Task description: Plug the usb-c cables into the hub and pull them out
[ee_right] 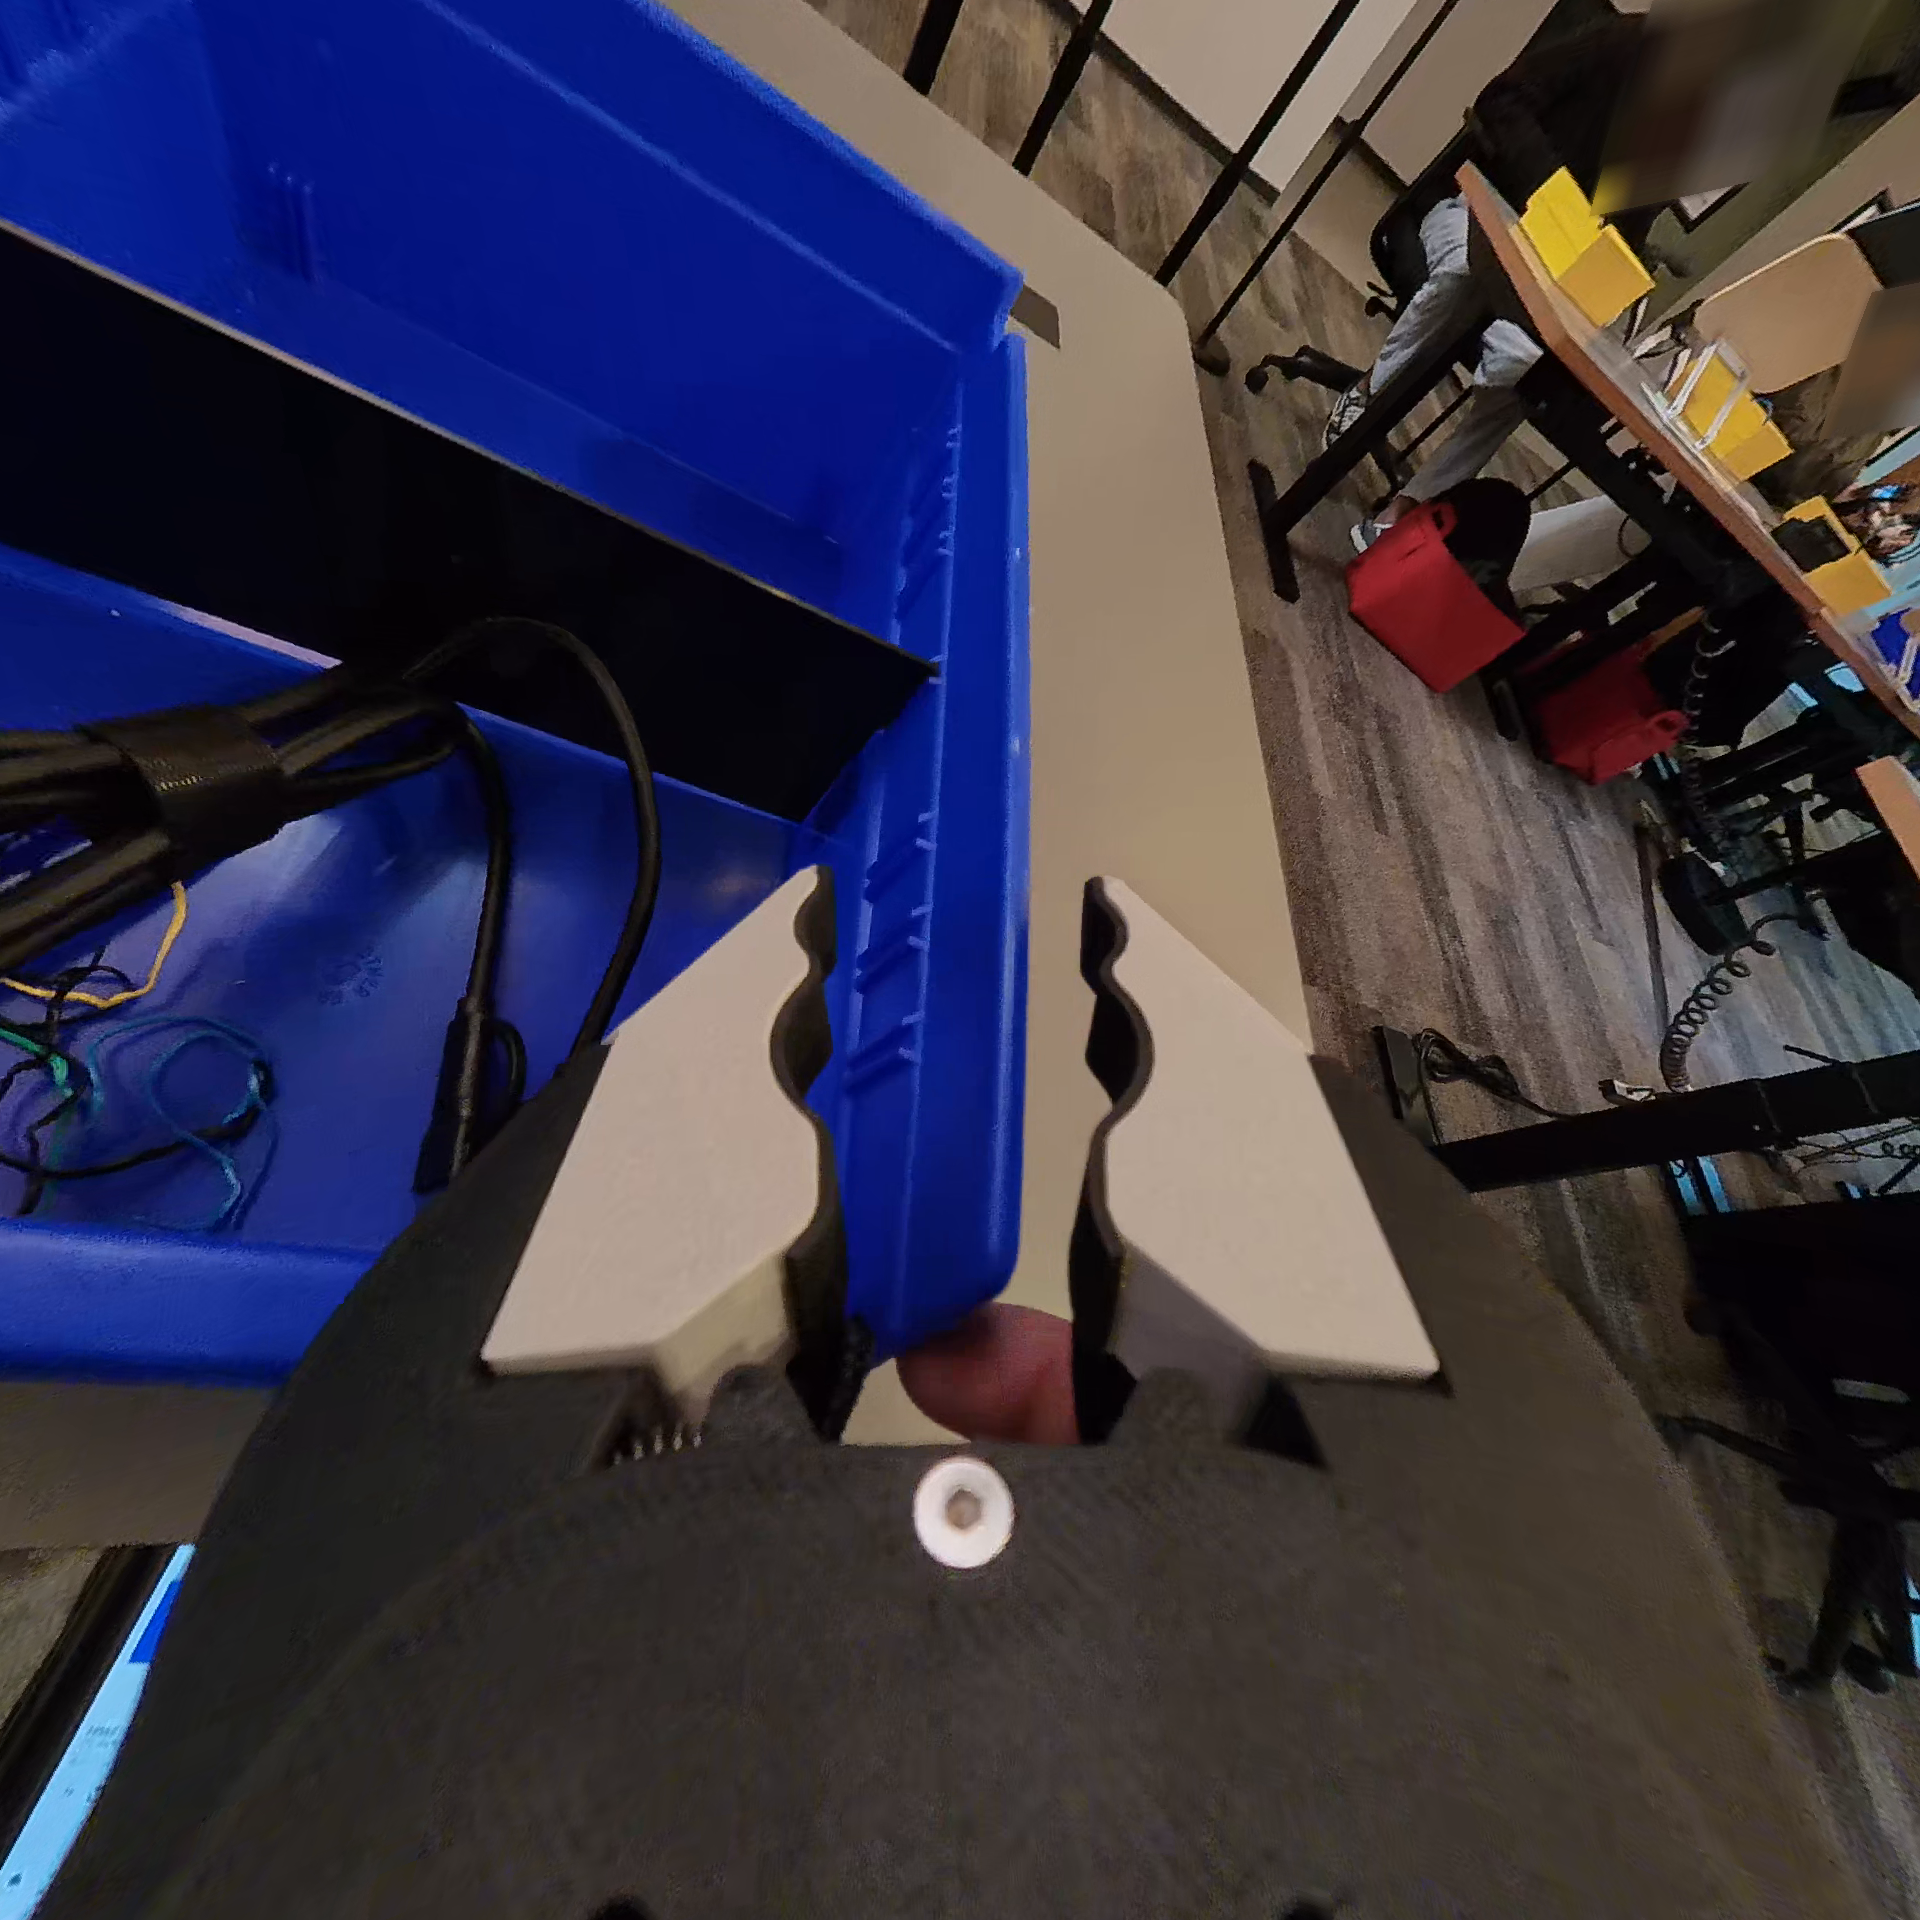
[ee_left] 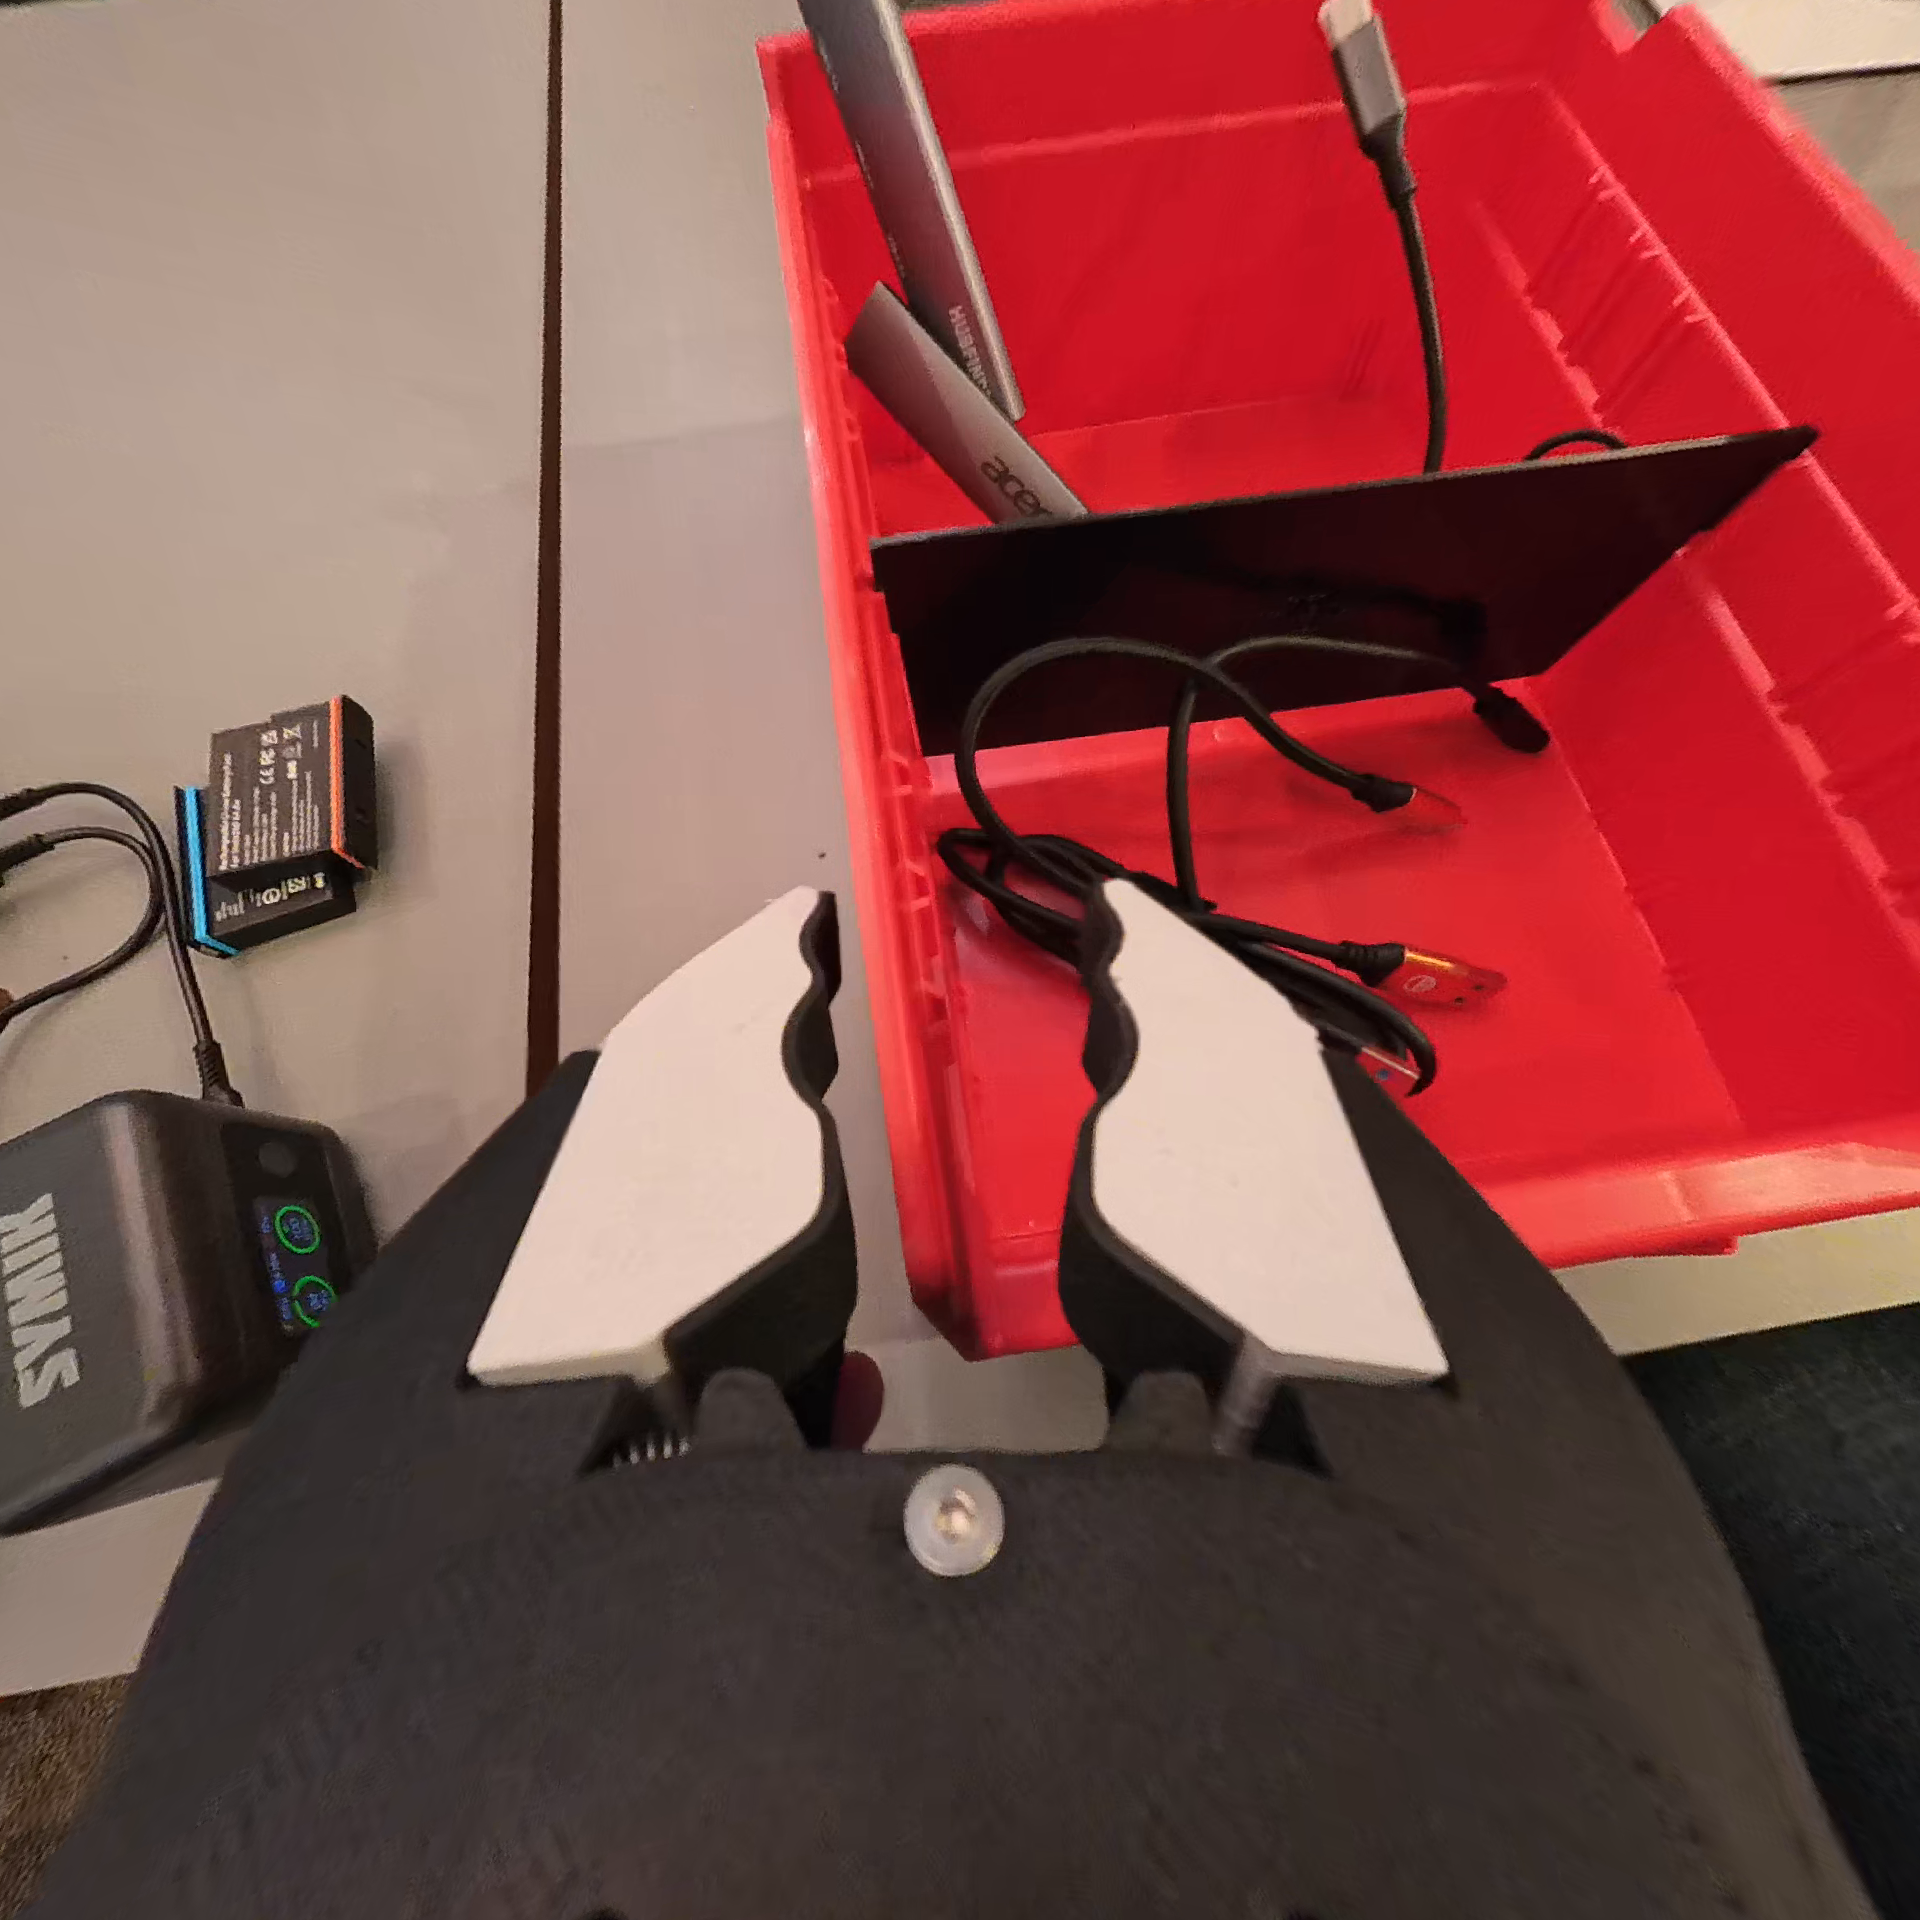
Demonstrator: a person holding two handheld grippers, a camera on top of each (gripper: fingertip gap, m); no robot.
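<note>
In the left wrist view a red bin (ee_left: 1766,1195) sits on a grey table. A black divider (ee_left: 1299,592) splits it. The far compartment holds two grey hubs (ee_left: 925,208) leaning on the left wall and a braided cable with a grey plug (ee_left: 1371,94). The near compartment holds black cables with orange-red plugs (ee_left: 1444,982). My left gripper (ee_left: 966,904) is open and empty, straddling the bin's left wall. In the right wrist view my right gripper (ee_right: 956,894) is open and empty, straddling the right wall of a blue bin (ee_right: 935,1039).
Left of the red bin lie two camera batteries (ee_left: 281,821) and a dark charger box (ee_left: 156,1278) with cables. The blue bin holds a strapped bundle of black cables (ee_right: 177,779) and thin coloured wires (ee_right: 135,1081). Beyond the table edge are desks, red bags (ee_right: 1434,592) and a seated person. Tip to tip, the grippers are about 90 cm apart.
</note>
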